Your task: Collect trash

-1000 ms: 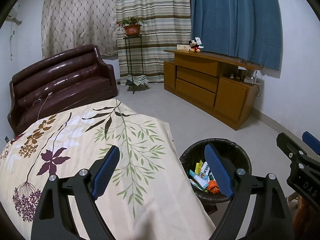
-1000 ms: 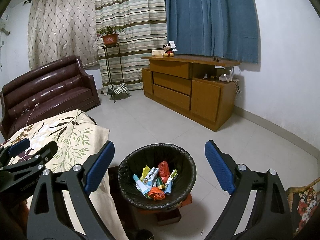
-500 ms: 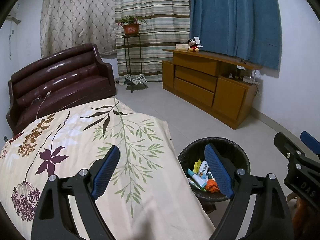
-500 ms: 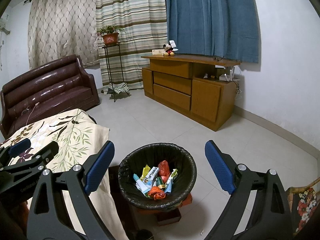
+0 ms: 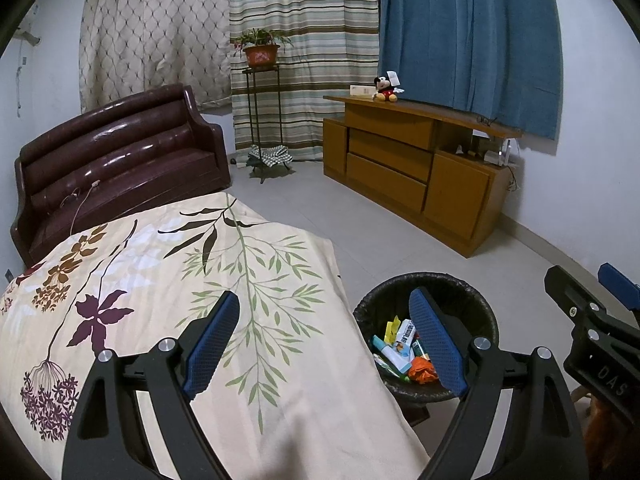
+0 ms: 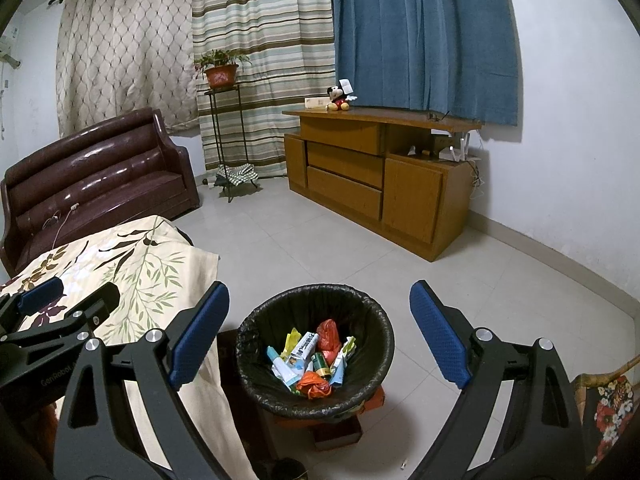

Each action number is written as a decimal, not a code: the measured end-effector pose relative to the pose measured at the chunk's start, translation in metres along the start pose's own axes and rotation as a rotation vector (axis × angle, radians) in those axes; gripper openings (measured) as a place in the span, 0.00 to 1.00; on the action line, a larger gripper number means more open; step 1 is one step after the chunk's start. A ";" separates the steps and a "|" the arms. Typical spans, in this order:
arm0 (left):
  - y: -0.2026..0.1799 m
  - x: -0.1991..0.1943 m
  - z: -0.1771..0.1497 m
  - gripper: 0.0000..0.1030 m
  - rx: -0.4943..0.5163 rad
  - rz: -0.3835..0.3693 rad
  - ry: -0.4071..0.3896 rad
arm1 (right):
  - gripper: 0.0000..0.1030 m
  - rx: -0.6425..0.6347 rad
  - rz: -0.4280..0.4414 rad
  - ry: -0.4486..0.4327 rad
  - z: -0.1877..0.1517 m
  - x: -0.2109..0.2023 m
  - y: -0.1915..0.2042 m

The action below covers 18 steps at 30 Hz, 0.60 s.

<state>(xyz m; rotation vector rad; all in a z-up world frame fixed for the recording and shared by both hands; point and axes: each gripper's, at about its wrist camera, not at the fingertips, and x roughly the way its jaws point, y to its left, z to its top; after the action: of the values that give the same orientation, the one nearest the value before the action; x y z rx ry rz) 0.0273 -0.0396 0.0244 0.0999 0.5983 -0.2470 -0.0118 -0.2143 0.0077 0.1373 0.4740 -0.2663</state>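
A round bin with a black liner (image 6: pixel 384 336) (image 5: pixel 480 312) stands on the floor beside a table. Inside lie several pieces of trash (image 6: pixel 312 364) (image 5: pixel 400 352): wrappers, a small box, a can and orange and red crumpled bits. My right gripper (image 6: pixel 318 334) hangs above the bin, open, with nothing between its blue pads. My left gripper (image 5: pixel 324 338) is open over the right edge of the table's floral cloth (image 5: pixel 160 288), also empty. Each gripper shows at the edge of the other's view.
A dark red leather sofa (image 5: pixel 116 160) stands behind the table. A plant stand (image 5: pixel 262 112) is by the striped curtain. A wooden cabinet (image 6: pixel 380 176) with a plush toy (image 6: pixel 339 98) lines the right wall. Tiled floor (image 6: pixel 500 280) spreads around the bin.
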 end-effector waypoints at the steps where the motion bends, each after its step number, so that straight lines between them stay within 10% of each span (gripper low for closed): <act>1: 0.001 0.000 0.000 0.82 0.000 0.001 0.000 | 0.87 0.000 0.000 0.001 0.000 0.000 0.000; 18: -0.001 0.003 -0.002 0.82 -0.002 -0.004 0.000 | 0.87 -0.002 0.000 0.002 -0.001 0.000 0.001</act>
<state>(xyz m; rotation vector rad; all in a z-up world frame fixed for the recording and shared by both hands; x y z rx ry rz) 0.0286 -0.0407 0.0208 0.0964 0.5990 -0.2506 -0.0117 -0.2127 0.0070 0.1360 0.4766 -0.2661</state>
